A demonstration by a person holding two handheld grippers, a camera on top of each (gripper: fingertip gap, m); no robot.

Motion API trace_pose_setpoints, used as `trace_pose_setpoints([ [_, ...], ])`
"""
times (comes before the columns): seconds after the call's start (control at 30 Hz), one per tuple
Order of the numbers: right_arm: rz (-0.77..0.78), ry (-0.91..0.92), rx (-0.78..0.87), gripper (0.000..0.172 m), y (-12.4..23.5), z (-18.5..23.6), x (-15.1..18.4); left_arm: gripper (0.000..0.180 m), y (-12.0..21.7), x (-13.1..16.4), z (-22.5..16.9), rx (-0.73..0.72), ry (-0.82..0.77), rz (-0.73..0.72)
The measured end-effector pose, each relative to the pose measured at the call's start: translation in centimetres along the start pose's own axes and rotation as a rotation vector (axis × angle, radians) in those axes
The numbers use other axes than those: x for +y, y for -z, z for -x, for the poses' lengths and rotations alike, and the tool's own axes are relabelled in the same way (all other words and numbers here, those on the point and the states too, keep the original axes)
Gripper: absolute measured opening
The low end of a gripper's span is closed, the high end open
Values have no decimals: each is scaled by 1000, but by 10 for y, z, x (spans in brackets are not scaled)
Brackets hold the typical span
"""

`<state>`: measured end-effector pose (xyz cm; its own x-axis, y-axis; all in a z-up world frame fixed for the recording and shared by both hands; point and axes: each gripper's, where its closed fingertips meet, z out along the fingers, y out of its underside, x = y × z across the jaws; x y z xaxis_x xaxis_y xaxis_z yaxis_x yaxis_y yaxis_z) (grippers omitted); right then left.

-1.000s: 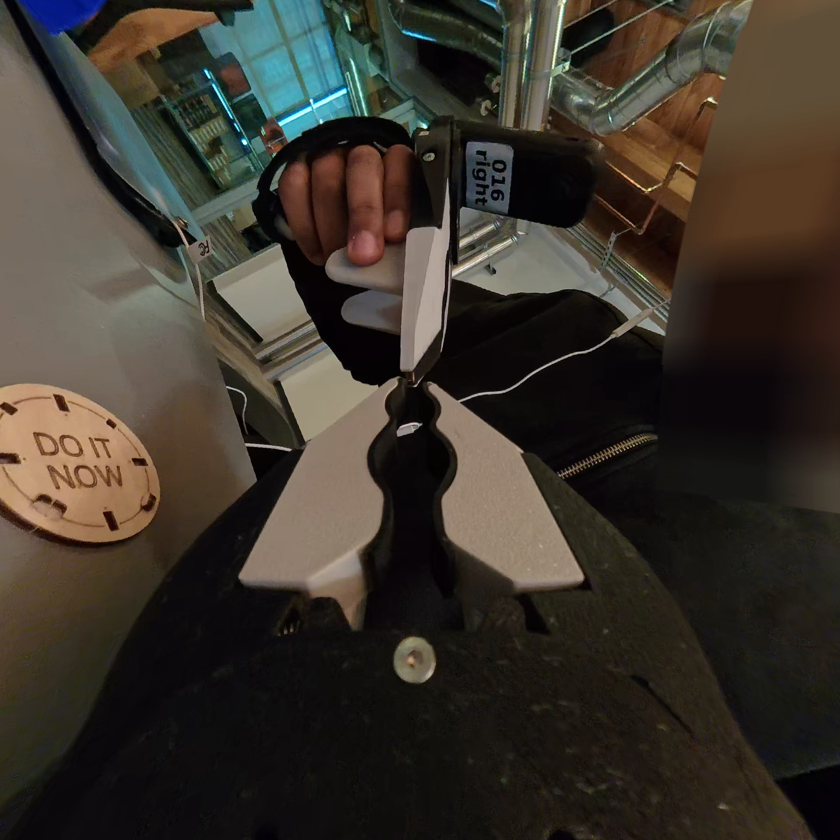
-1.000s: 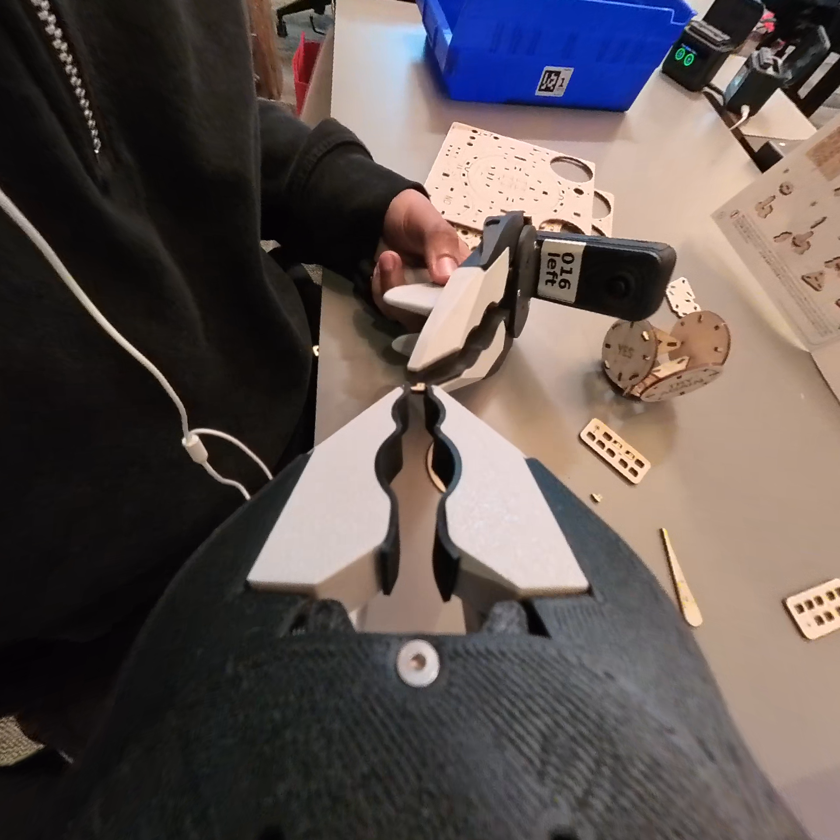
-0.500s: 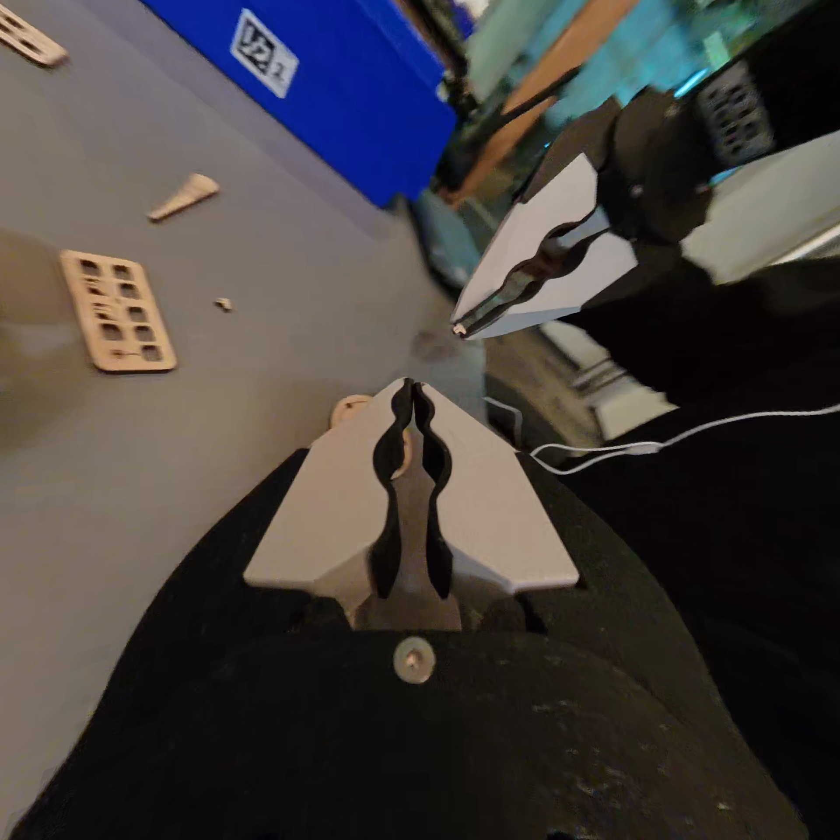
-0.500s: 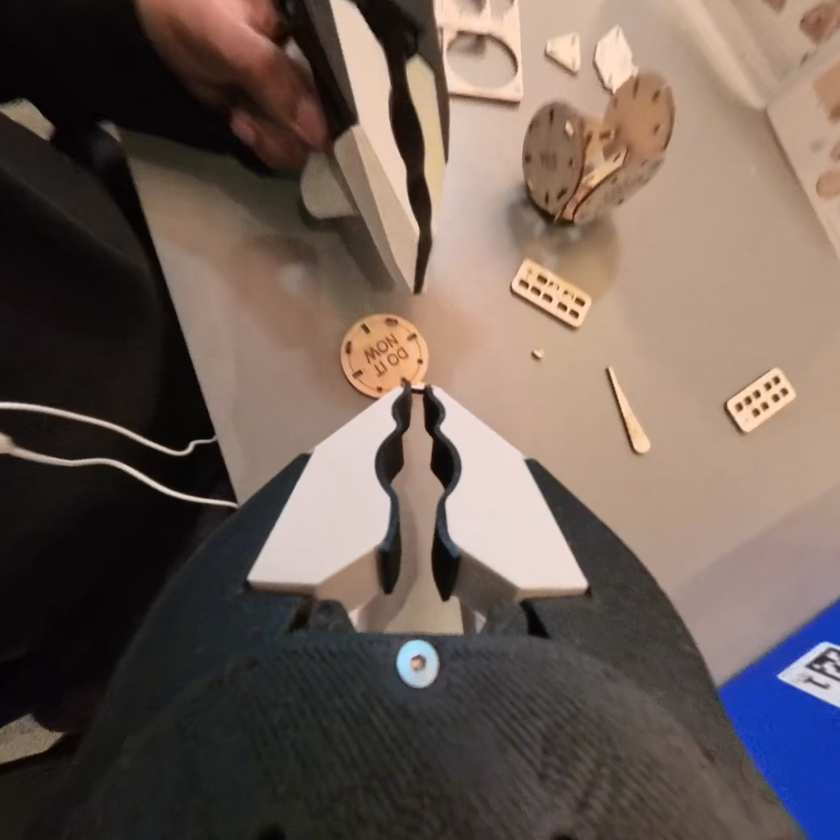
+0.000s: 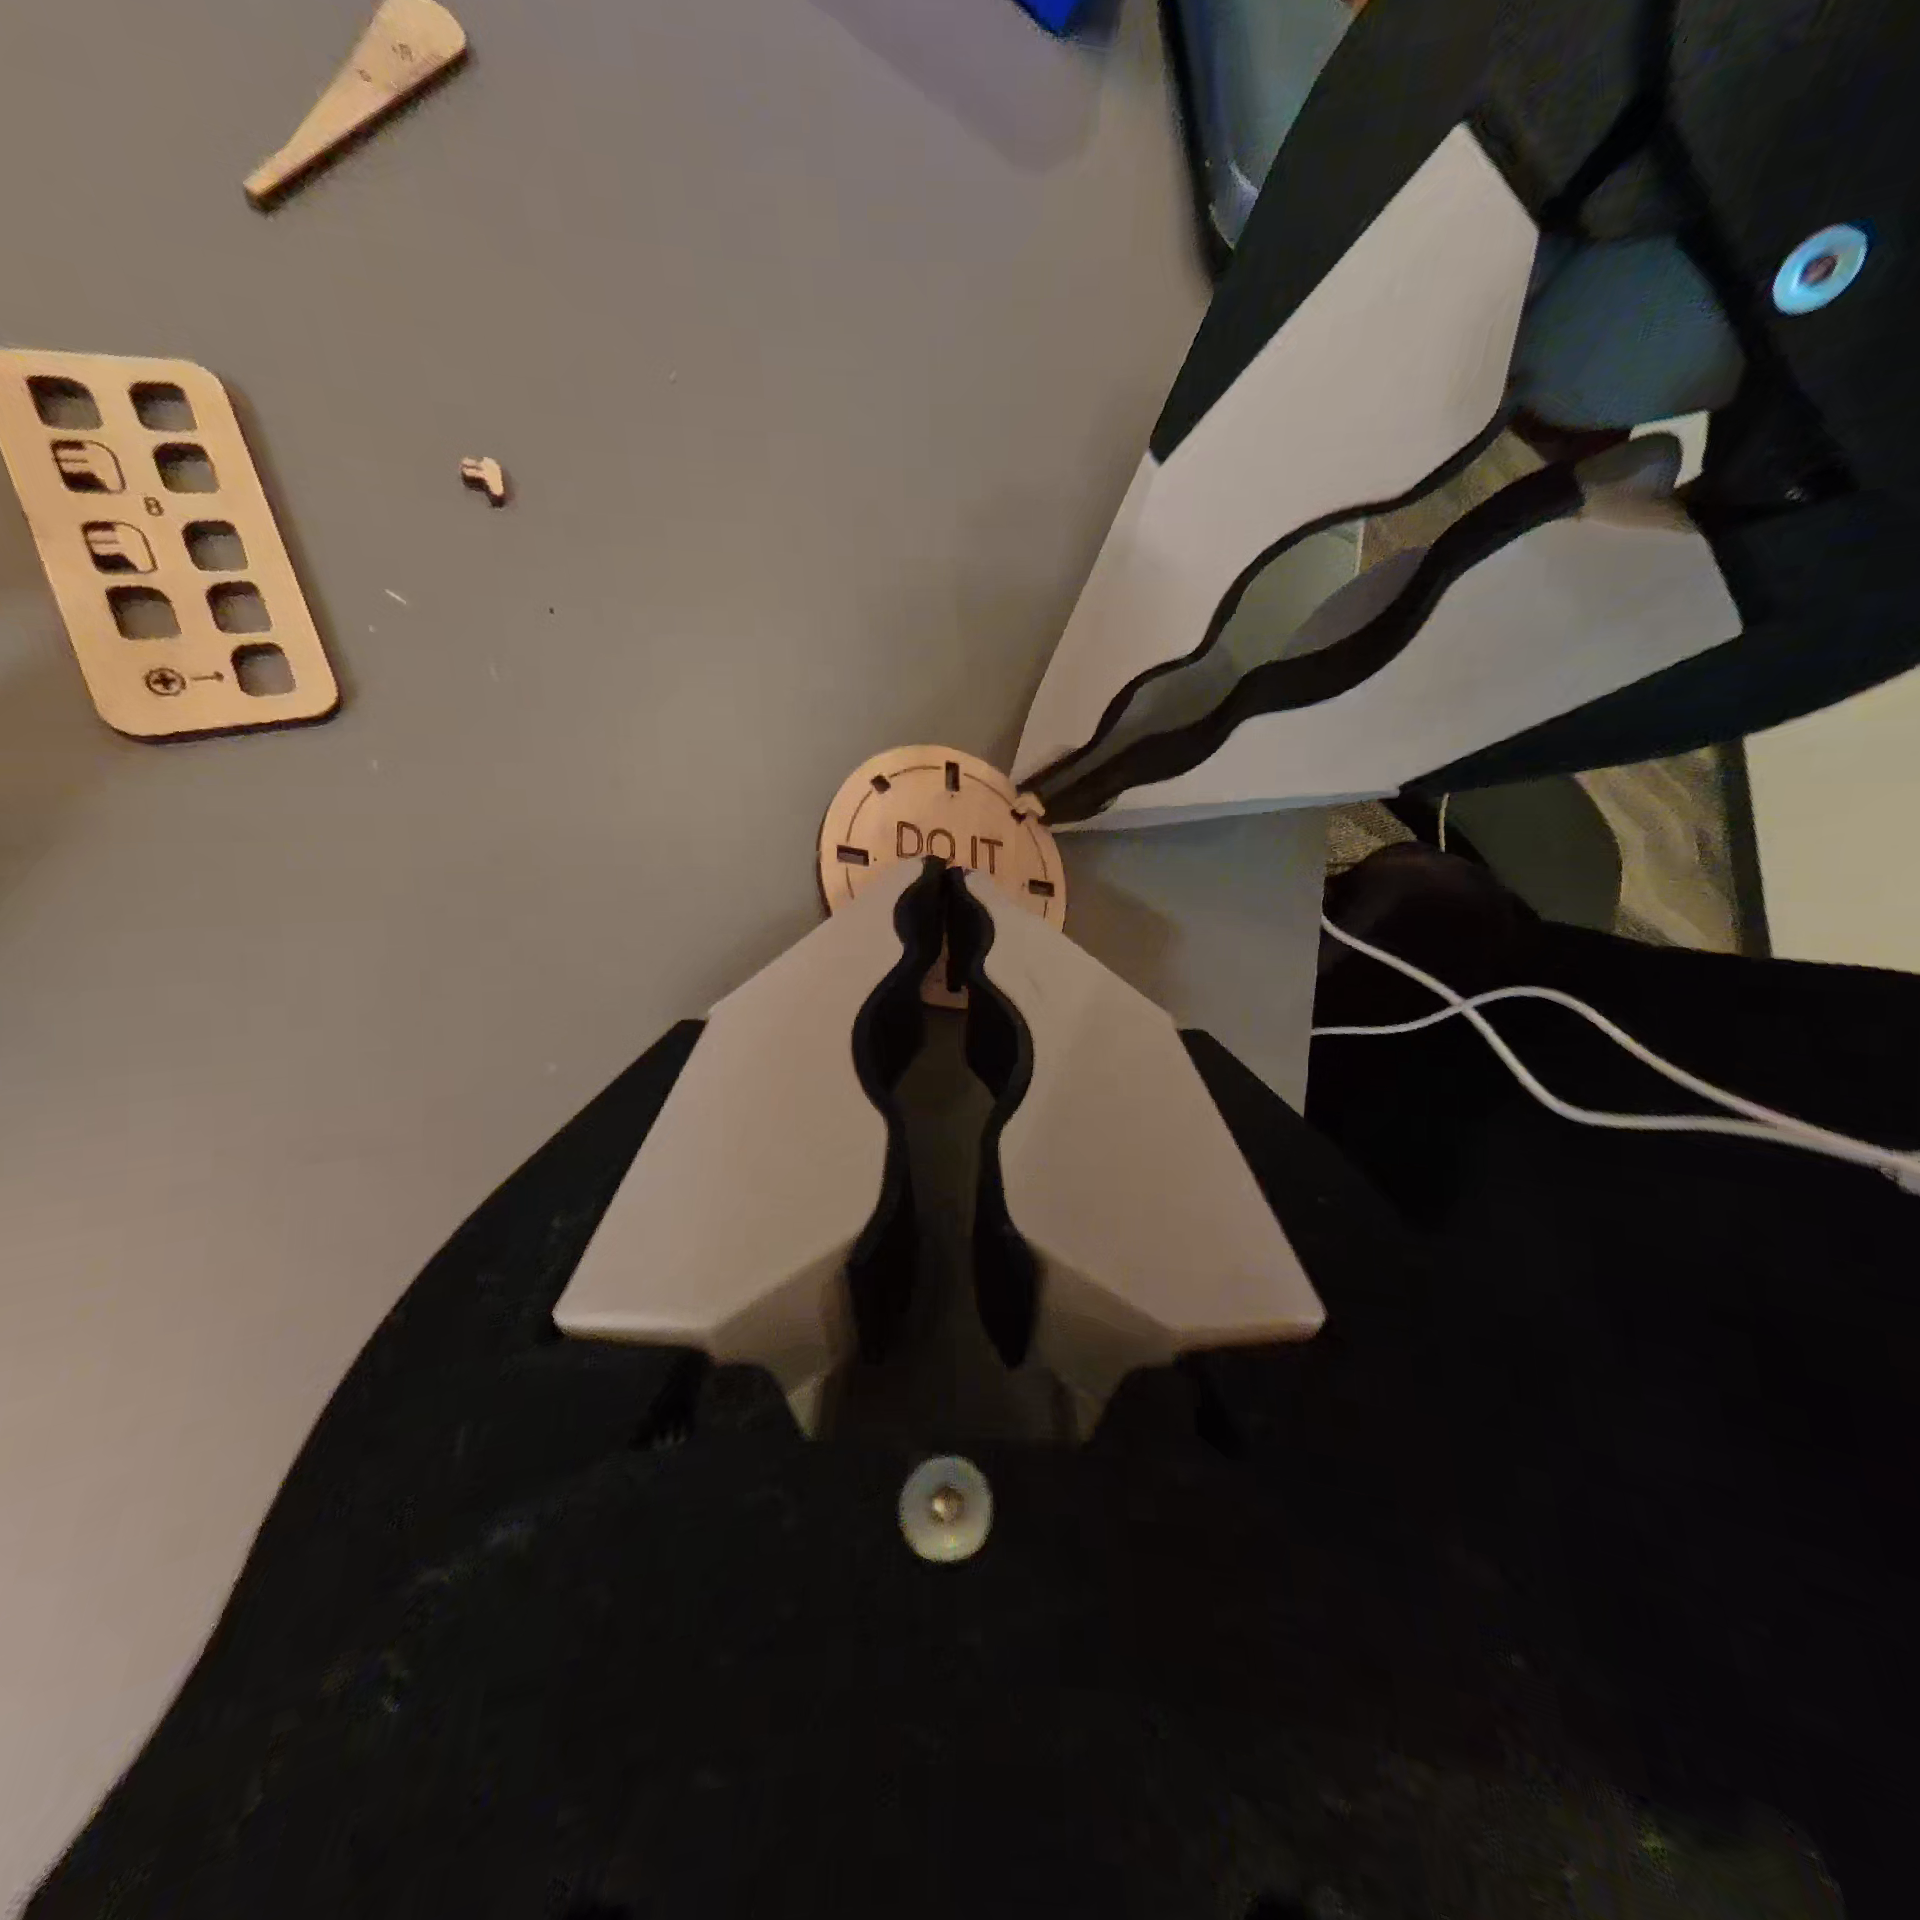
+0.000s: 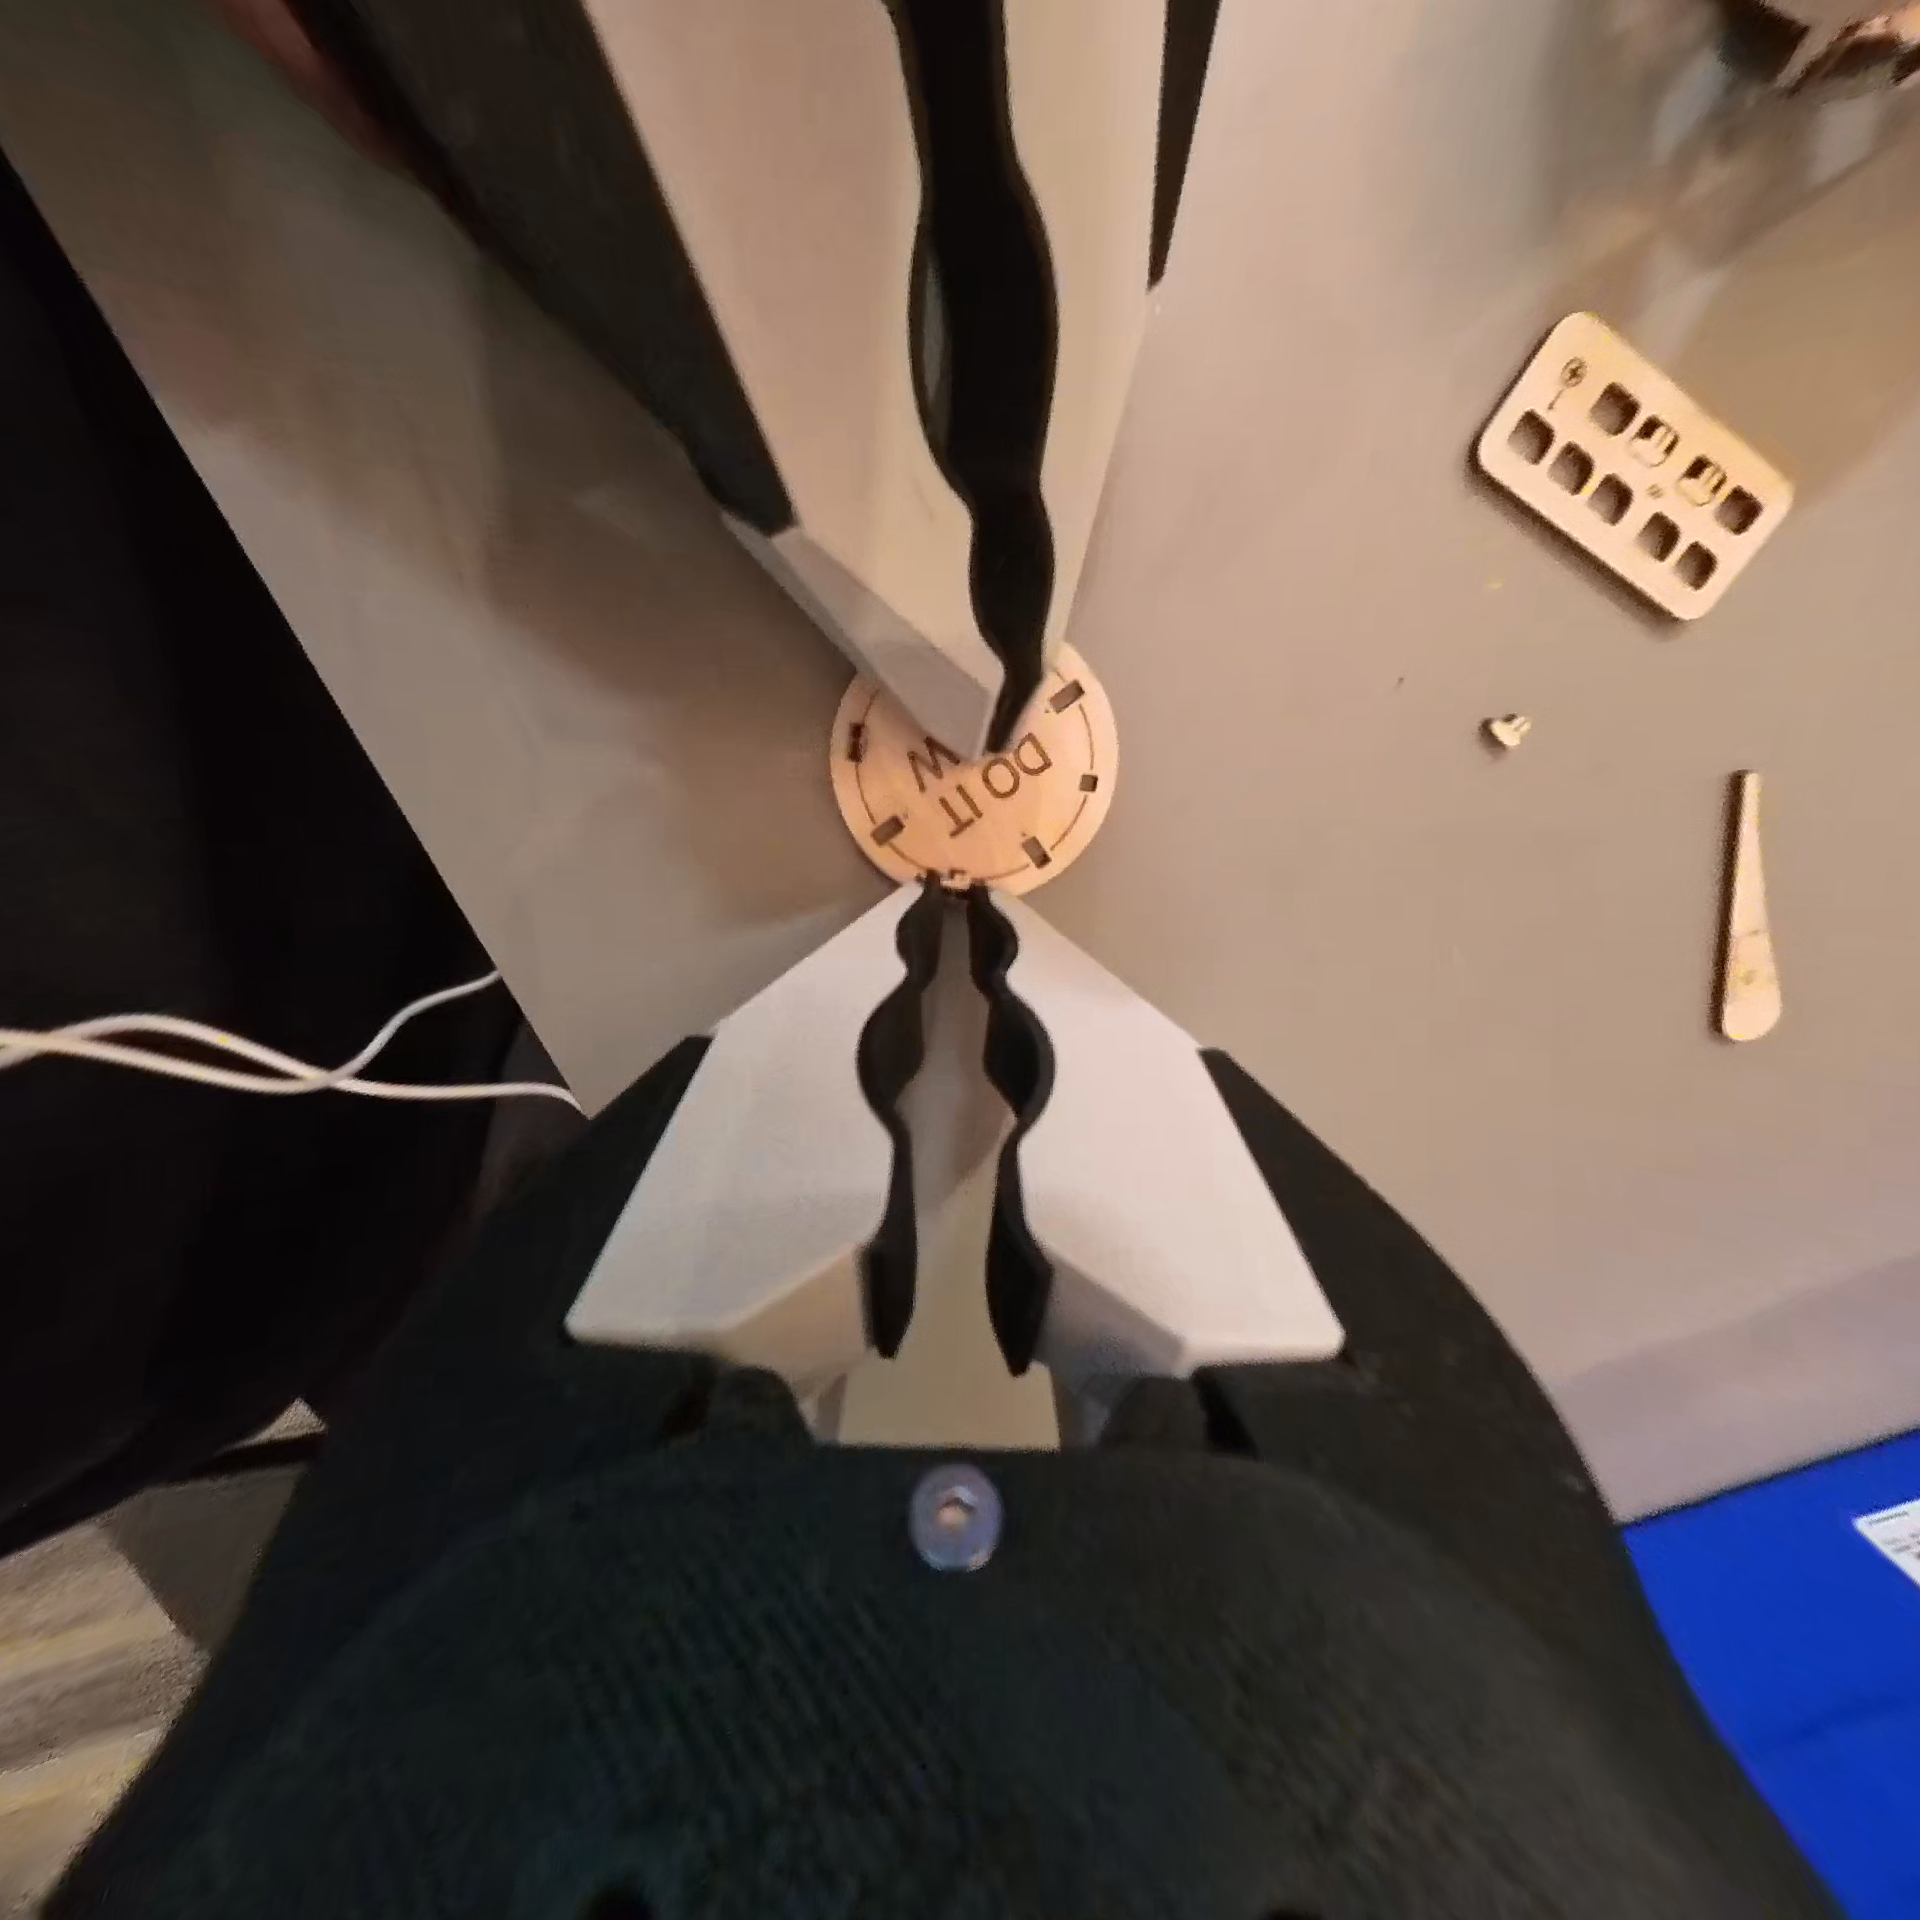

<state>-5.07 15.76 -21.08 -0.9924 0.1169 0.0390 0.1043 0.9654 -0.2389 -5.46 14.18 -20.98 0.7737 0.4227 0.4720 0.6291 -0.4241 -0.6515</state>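
Observation:
A round wooden disc (image 5: 940,831) with slots and engraved writing lies flat on the grey table (image 5: 644,395) near its edge. My left gripper (image 5: 940,875) is shut with nothing between its pads, and its tips rest on the middle of the disc. In the right wrist view it comes down from above (image 6: 995,740) onto the disc (image 6: 977,790). My right gripper (image 6: 948,885) is shut on a tiny wooden peg (image 6: 951,883) and holds it at the disc's rim, by a slot. The left wrist view shows it (image 5: 1034,805) from the upper right, the peg (image 5: 1029,805) at its tips.
A perforated wooden card (image 5: 166,540) (image 6: 1631,478), a wedge-shaped wooden stick (image 5: 353,114) (image 6: 1751,914) and a tiny loose wooden bit (image 5: 485,480) (image 6: 1507,729) lie on the table. A blue bin (image 6: 1787,1621) stands nearby. A white cable (image 5: 1558,1060) hangs over dark clothing past the table edge. My two grippers' fingertips are within a few centimetres of each other. The tiny loose wooden bit (image 5: 485,480) is about equally far from each gripper, around 10 centimeters.
Both grippers swung from mid-air down to the table. The left's shut tips now rest on the disc. The right kept the tiny peg and brought it to the disc's rim.

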Motion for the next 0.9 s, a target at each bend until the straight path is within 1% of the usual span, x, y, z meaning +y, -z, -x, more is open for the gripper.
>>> trace_pose_setpoints([
  [0.17, 94, -35, -10, 4, -1, -1, -1, 0, 1, 0, 0, 43, 56, -5],
  [0.3, 184, -19, -1, 4, -1, 0, 0, 0, 1, 0, 0, 33, 54, -7],
  [0.5, 286, -19, 13, 4, -1, -1, 0, 0, 3, 0, 1, 73, 116, -19],
  [0.9, 393, -5, 21, 4, -1, 3, -1, 0, 6, 1, -1, 154, 202, -25],
])
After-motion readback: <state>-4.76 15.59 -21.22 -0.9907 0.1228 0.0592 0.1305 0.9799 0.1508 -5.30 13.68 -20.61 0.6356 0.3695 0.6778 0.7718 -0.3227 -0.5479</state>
